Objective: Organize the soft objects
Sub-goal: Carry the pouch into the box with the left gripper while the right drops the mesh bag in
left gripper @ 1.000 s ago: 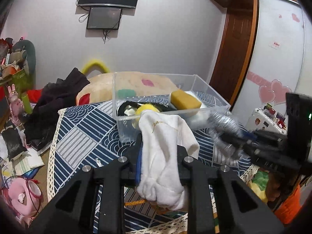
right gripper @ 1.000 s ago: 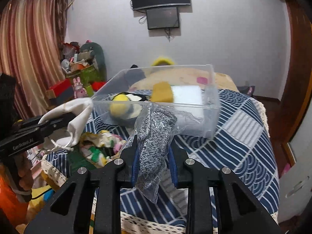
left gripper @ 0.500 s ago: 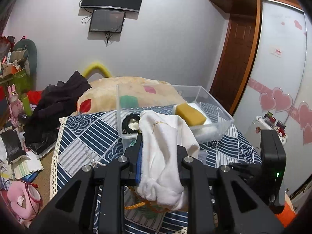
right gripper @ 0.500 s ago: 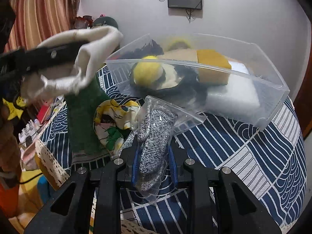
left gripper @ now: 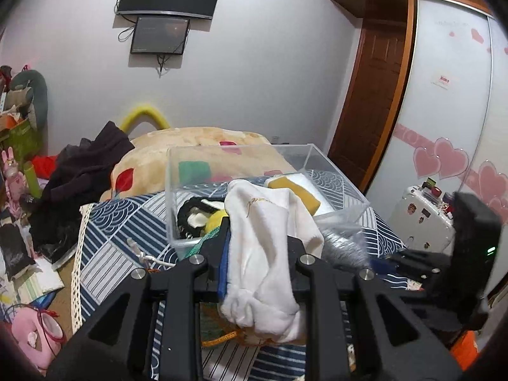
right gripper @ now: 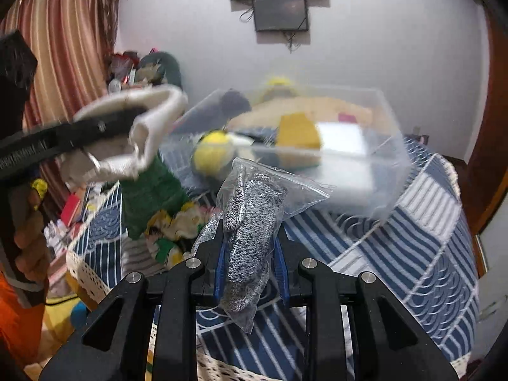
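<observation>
Left tool (left gripper: 257,247) clenched on a bunched white fabric pouch (left gripper: 266,254); the cloth spills over the top of both fingers and hangs below them. In the right wrist view the same pouch (right gripper: 143,127) is held in the air, left of the box, above a dark green knitted piece (right gripper: 149,190) and a yellow-green patterned cloth (right gripper: 171,225) lying on the bed. Right tool (right gripper: 250,254) clenched on a grey-and-white speckled knit item sealed in a clear plastic bag (right gripper: 250,222); the bag stands upright between the blue-padded fingers, its loose corner sticking out to the right. Clear rectangular plastic box (left gripper: 177,190) sits on the blue-and-white patterned bedspread (left gripper: 111,241), ahead of both tools. Inside the box: a yellow foam sponge block (left gripper: 295,190) against a white foam block (right gripper: 343,139), a yellow ball-shaped plush (right gripper: 212,152), and a black-and-white soft item (left gripper: 193,216). Right wrist view is motion-blurred; box contents there are smeared. Neither held item is in the box.
</observation>
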Action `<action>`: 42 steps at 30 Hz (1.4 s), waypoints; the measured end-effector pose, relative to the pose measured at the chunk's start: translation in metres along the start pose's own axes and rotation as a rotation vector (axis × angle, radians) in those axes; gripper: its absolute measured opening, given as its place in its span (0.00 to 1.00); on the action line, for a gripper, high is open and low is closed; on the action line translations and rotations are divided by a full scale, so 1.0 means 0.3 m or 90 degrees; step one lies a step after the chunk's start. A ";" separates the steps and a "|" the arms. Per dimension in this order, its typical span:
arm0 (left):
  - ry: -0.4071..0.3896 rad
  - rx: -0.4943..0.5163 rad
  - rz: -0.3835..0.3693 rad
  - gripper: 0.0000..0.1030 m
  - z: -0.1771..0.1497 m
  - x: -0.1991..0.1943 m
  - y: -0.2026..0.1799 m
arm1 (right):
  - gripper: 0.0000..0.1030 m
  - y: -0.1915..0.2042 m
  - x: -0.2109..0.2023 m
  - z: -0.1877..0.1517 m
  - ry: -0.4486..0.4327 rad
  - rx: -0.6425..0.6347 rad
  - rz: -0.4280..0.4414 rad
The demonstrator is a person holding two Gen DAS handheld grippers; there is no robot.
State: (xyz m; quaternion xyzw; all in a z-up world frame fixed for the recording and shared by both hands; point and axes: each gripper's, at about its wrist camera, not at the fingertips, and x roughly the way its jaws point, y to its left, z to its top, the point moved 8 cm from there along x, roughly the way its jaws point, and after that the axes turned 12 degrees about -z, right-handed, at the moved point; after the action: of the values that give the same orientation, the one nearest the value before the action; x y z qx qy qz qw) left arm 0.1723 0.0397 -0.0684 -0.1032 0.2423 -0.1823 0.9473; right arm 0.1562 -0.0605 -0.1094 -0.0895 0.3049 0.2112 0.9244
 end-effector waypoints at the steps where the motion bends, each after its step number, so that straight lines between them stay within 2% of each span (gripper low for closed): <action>1: -0.002 0.006 0.006 0.21 0.008 0.008 -0.005 | 0.23 -0.015 -0.012 0.009 -0.007 0.005 -0.003; 8: -0.001 0.013 0.016 0.21 0.071 0.079 -0.006 | 0.23 -0.093 -0.066 0.080 -0.056 0.035 -0.032; 15: 0.027 0.003 0.029 0.21 0.113 0.179 0.026 | 0.23 -0.156 -0.041 0.147 -0.071 0.046 -0.061; 25: 0.077 -0.015 0.066 0.21 0.101 0.339 0.080 | 0.23 -0.194 0.050 0.248 -0.050 0.040 -0.087; 29: 0.096 -0.013 0.086 0.21 0.088 0.379 0.100 | 0.23 -0.184 0.107 0.256 -0.026 0.021 -0.104; 34: 0.104 -0.019 0.079 0.21 0.079 0.381 0.110 | 0.25 -0.171 0.132 0.238 -0.010 0.004 -0.116; 39: 0.103 -0.008 0.085 0.33 0.076 0.351 0.098 | 0.28 -0.172 0.115 0.239 -0.008 0.001 -0.120; 42: 0.091 -0.001 0.085 0.44 0.082 0.315 0.083 | 0.42 -0.182 0.094 0.245 -0.018 0.006 -0.119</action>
State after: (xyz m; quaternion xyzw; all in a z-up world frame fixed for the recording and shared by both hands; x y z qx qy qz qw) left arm 0.2689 0.0276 -0.0940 -0.0747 0.3158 -0.1257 0.9375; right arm 0.2396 -0.0783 -0.0656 -0.1104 0.2830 0.1236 0.9447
